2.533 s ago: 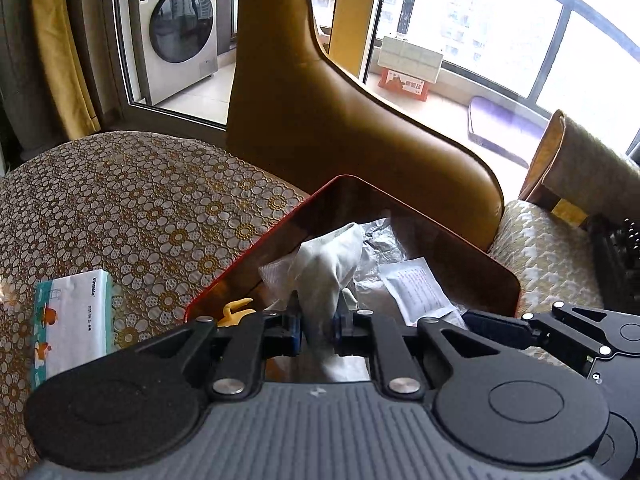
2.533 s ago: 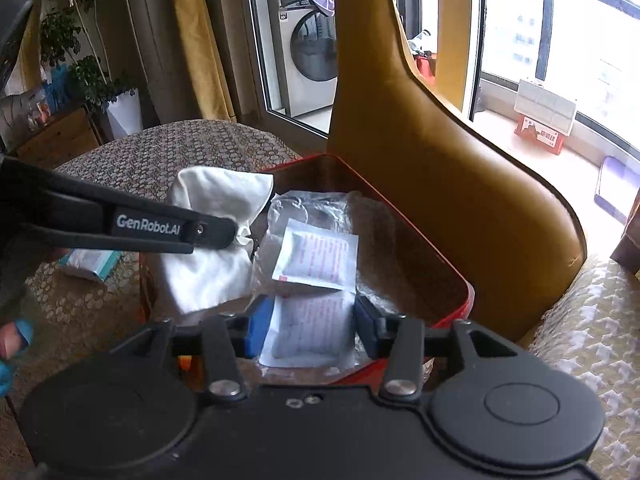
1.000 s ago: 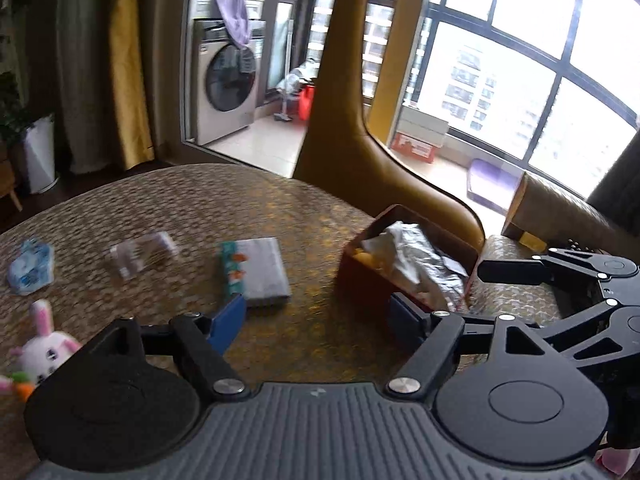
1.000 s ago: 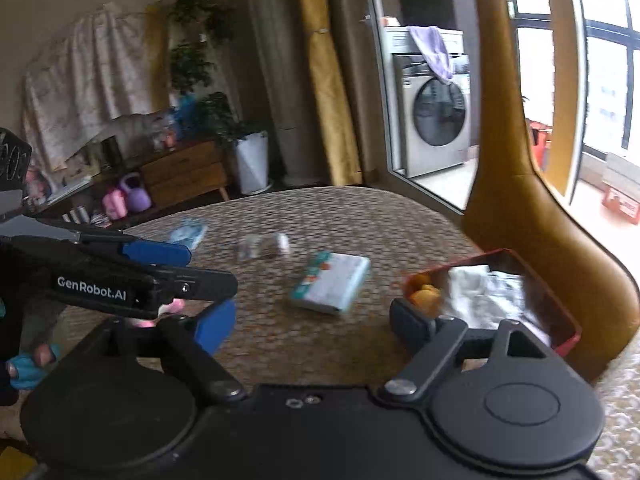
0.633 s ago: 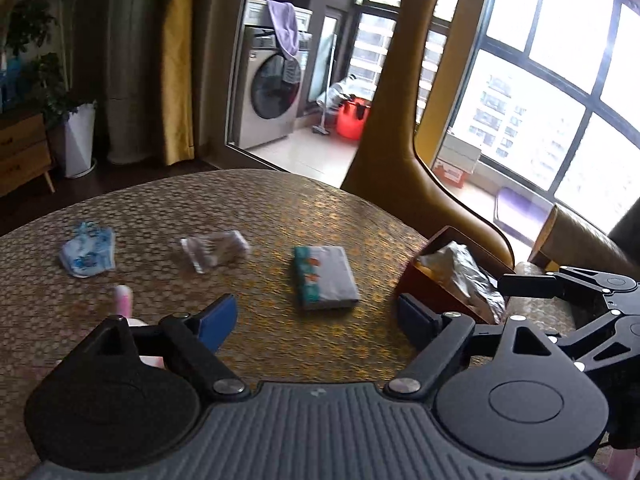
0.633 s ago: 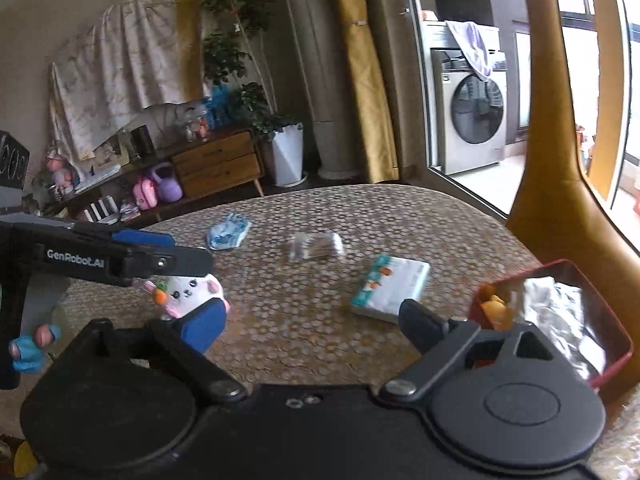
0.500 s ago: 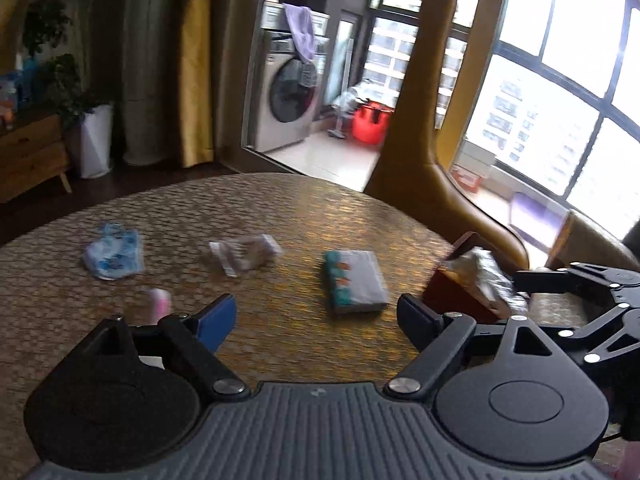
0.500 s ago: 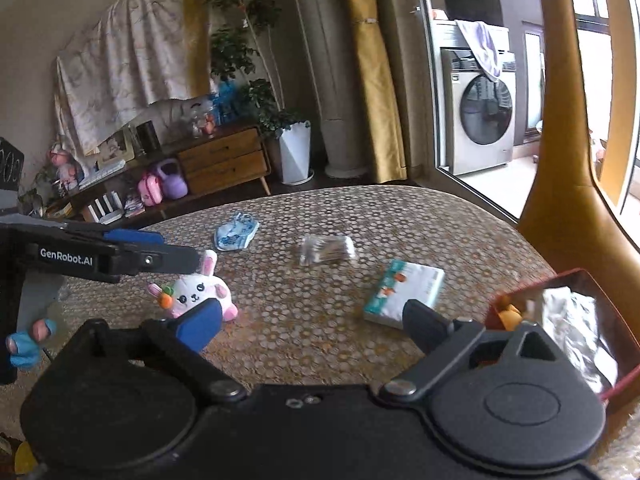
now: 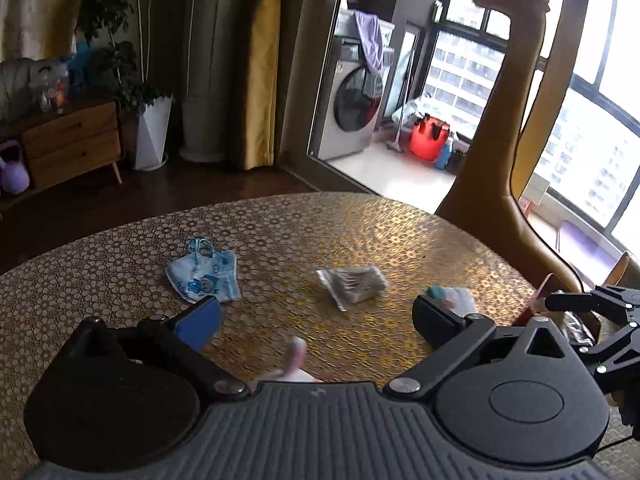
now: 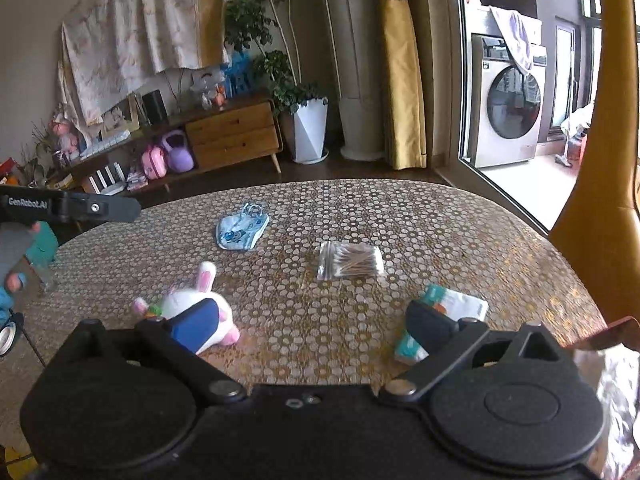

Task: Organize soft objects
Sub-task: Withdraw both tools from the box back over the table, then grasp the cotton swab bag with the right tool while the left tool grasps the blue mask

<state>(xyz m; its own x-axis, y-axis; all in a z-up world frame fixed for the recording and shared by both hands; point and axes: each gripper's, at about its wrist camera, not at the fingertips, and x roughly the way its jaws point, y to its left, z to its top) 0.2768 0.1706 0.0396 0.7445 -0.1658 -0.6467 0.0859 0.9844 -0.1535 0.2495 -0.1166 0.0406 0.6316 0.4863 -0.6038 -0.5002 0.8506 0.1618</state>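
One mask [image 10: 242,227], one swab bag [image 10: 350,261], one bunny [image 10: 192,305], probably one tissue pack [image 10: 448,312].

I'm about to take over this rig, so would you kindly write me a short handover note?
Left tool: jaws have just been opening, now wide, nothing between them. Right tool: the same, empty.
On the table: mask, swab bag, bunny, tissue pack.
Red box at the right edge already holds some crinkly wrapped items.
Left to do: box those four loose things; the bunny lies nearest the left tool.
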